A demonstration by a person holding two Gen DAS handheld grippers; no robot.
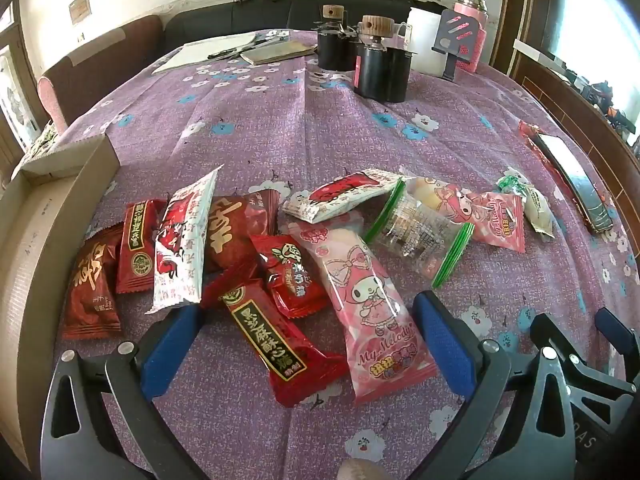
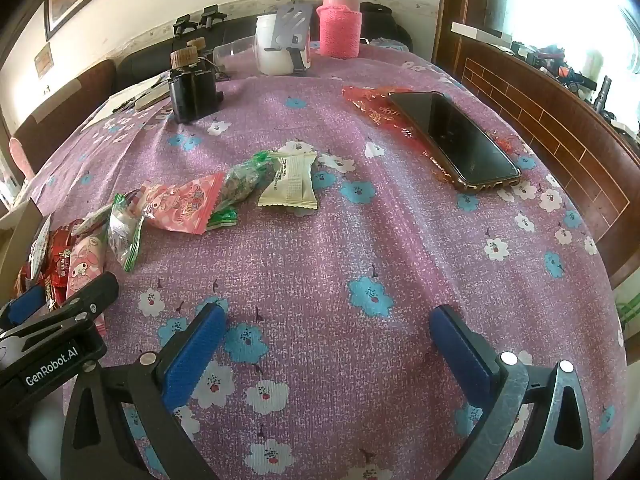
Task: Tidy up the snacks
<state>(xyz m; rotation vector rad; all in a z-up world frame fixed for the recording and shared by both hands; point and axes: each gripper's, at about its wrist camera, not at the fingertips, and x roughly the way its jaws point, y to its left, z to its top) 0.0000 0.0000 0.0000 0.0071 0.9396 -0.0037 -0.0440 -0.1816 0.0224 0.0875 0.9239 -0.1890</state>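
At the far left of the purple cloth (image 1: 320, 120) a cardboard box (image 1: 44, 216) stands open, with red snack packets (image 1: 136, 246) strewn just beside it. The left gripper (image 1: 308, 344) hangs over a red bar (image 1: 272, 340) and a pink pack (image 1: 372, 304), fingers wide, gripping nothing. Further right lie a clear pack (image 1: 420, 232) and a cream packet (image 2: 290, 184). The right gripper (image 2: 324, 344) hovers over bare cloth, fingers wide and empty. A phone (image 2: 452, 136) lies at the right.

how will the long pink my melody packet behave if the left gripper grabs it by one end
Likely floppy: the pink My Melody packet is long, thin film with soft-looking filling. Its glossy wrapper may slip between the open left gripper. Probably light.
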